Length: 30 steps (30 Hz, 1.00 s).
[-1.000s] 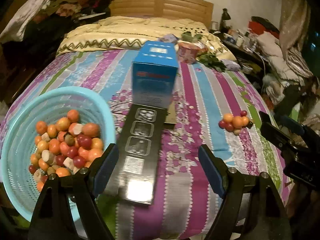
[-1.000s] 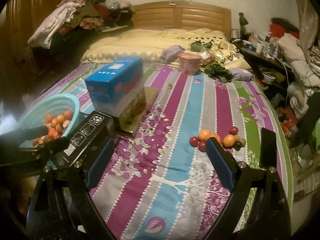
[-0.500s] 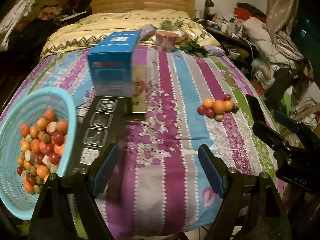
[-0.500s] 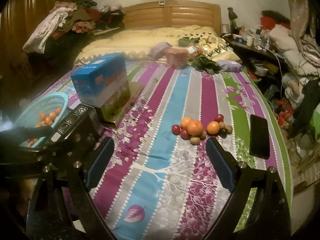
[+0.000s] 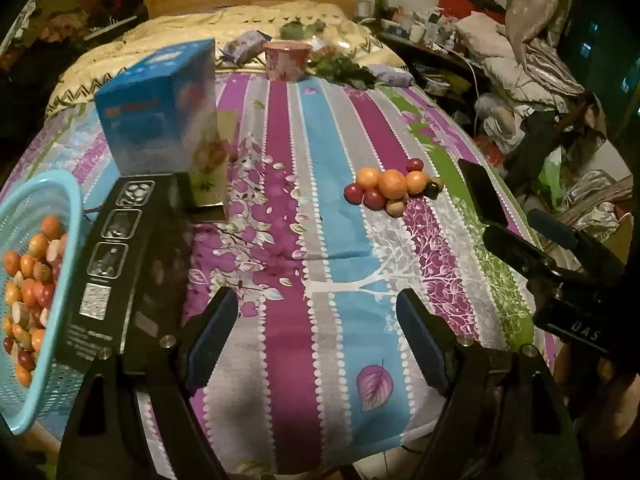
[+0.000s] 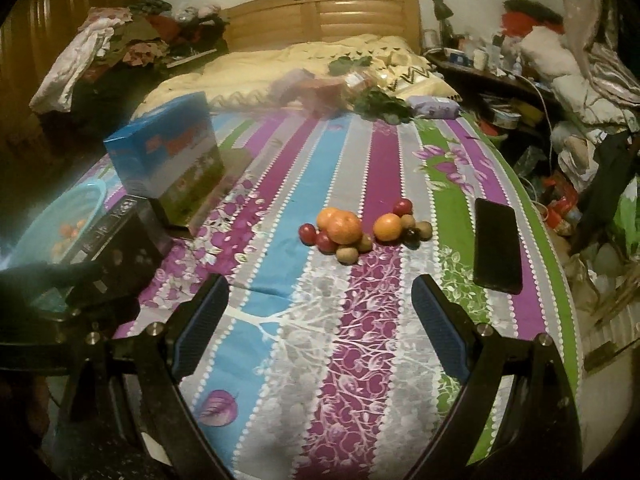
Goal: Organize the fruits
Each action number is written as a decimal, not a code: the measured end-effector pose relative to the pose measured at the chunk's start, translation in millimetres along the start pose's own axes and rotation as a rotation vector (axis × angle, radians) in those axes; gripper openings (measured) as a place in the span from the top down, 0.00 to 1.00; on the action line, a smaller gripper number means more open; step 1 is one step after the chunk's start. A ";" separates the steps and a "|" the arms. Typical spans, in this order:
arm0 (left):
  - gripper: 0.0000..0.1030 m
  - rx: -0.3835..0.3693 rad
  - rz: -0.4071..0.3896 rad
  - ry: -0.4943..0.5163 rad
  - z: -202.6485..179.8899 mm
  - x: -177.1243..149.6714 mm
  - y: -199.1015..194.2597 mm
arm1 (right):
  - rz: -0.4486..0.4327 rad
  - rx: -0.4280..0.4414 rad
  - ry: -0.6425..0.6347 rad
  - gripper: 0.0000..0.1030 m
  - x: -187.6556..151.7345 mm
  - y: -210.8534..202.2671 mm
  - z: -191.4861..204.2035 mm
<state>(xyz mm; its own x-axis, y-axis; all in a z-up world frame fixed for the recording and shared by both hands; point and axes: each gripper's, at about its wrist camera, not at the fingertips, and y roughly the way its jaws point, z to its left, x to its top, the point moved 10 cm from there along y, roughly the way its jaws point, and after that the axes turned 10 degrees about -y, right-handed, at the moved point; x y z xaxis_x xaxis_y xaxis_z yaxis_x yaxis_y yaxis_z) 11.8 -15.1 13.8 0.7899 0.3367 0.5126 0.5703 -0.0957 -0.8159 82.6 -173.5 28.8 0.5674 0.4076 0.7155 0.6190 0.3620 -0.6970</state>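
Bed: striped floral bedspread fills both views in a dim, cluttered bedroom; you work from its foot edge, which drops away right under your tongs.
Left tongs: jaws stand wide apart with nothing between them, only bare cloth below.
Right tongs: also spread wide and empty, aimed down the middle stripes toward the loose pile, so you are likely lining up a pick.
Open room: between your fingertips and the pile the cloth is bare, so you have a free lane straight ahead.
Basket: turquoise, at your left beside the foot edge, already holding many small fruits; probably the place to drop into.
Black box: lies flat just beside the basket and narrows the way across to it.
Loose fruits: oranges, small red ones and brownish ones huddle touching each other, mid-bed, well apart from the basket.
Phone: dark slab near the right edge, close beside the pile; keep your right jaw off it.
Blue box: upright beyond the black box.
Far end: pink cup, greens, quilt and headboard.
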 end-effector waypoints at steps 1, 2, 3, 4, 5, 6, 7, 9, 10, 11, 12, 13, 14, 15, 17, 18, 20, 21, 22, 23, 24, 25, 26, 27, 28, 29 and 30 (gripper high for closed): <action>0.20 -0.001 0.004 -0.006 0.6 0.3 3.5 | 0.005 -0.001 0.003 0.10 -2.2 2.6 -2.4; 0.20 -0.002 0.006 -0.011 0.7 0.1 6.1 | 0.011 -0.002 0.004 0.10 -4.3 4.9 -3.8; 0.20 -0.002 0.008 -0.016 0.9 -0.2 9.3 | 0.021 -0.003 0.004 0.09 -7.3 8.6 -5.5; 0.20 -0.002 0.012 -0.019 1.5 -0.4 12.5 | 0.030 -0.003 0.003 0.10 -9.8 11.5 -6.2; 0.20 -0.001 0.015 -0.021 1.7 -1.1 15.0 | 0.038 -0.003 0.002 0.10 -12.2 14.0 -6.8; 0.20 -0.001 0.020 -0.024 1.9 -1.8 18.2 | 0.046 -0.003 0.003 0.10 -15.1 16.1 -7.2; 0.20 -0.002 0.025 -0.026 1.7 -2.4 20.8 | 0.053 -0.002 0.003 0.10 -18.1 17.9 -7.2; 0.20 -0.005 0.036 -0.028 0.2 -3.7 26.3 | 0.062 0.001 0.003 0.10 -22.1 19.4 -7.0; 0.20 -0.007 0.040 -0.029 -0.8 -3.8 28.3 | 0.065 0.003 0.003 0.10 -23.3 19.4 -6.9; 0.20 -0.011 0.040 -0.031 -2.3 -3.2 29.7 | 0.068 0.006 0.003 0.10 -24.3 19.4 -6.5; 0.20 -0.014 0.038 -0.033 -3.5 -2.1 31.0 | 0.071 0.009 0.001 0.10 -25.6 19.3 -5.4; 0.20 -0.015 0.037 -0.035 -5.0 -0.8 32.6 | 0.073 0.011 -0.005 0.10 -26.8 18.6 -4.1; 0.20 -0.016 0.035 -0.038 -6.2 0.8 34.3 | 0.074 0.010 -0.010 0.10 -27.7 18.0 -3.4; 0.20 -0.018 0.034 -0.042 -7.7 2.5 37.0 | 0.074 0.009 -0.014 0.10 -28.6 17.3 -3.2; 0.20 -0.018 0.034 -0.049 -10.6 5.3 41.5 | 0.072 0.007 -0.013 0.10 -29.4 15.7 -5.1; 0.20 -0.017 0.031 -0.049 -12.4 6.5 43.3 | 0.070 0.006 -0.011 0.10 -29.8 14.5 -6.6; 0.20 -0.016 0.029 -0.047 -16.8 8.0 47.2 | 0.068 0.002 -0.006 0.10 -30.6 13.4 -10.9; 0.20 -0.016 0.029 -0.048 -18.5 8.9 49.1 | 0.067 -0.001 -0.004 0.09 -30.8 13.4 -13.3; 0.20 -0.016 0.026 -0.049 -20.1 9.8 51.5 | 0.067 -0.003 -0.003 0.09 -31.0 14.3 -15.5; 0.20 -0.017 0.018 -0.050 -21.8 10.9 54.1 | 0.067 -0.005 -0.005 0.09 -30.8 15.9 -17.4; 0.20 -0.014 0.011 -0.049 -23.1 11.7 57.9 | 0.067 -0.010 -0.009 0.09 -31.2 18.1 -19.5; 0.20 -0.007 0.013 -0.051 -24.0 11.5 62.7 | 0.071 -0.017 -0.013 0.09 -32.0 21.0 -21.9; 0.20 -0.006 0.014 -0.054 -24.2 11.5 65.9 | 0.076 -0.021 -0.014 0.09 -32.7 23.7 -24.0; 0.20 -0.003 0.014 -0.059 -24.3 11.2 68.3 | 0.080 -0.022 -0.010 0.09 -33.6 25.5 -26.2; 0.20 0.000 0.015 -0.064 -24.7 10.7 70.1 | 0.083 -0.022 -0.004 0.09 -35.1 26.2 -28.6; 0.20 -0.002 0.015 -0.066 -25.8 10.3 70.7 | 0.086 -0.024 0.000 0.09 -36.3 26.2 -30.2; 0.20 -0.002 0.013 -0.066 -26.8 10.0 71.0 | 0.090 -0.030 0.002 0.09 -38.0 25.6 -32.1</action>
<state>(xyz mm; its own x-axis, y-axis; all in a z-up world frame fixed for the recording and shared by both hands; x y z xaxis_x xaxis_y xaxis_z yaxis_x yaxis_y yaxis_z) 66.3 -43.6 -31.9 0.7808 0.3968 0.4827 0.5602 -0.1024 -0.8220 94.3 -206.6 -14.7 0.6223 0.4354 0.6505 0.5817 0.2988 -0.7565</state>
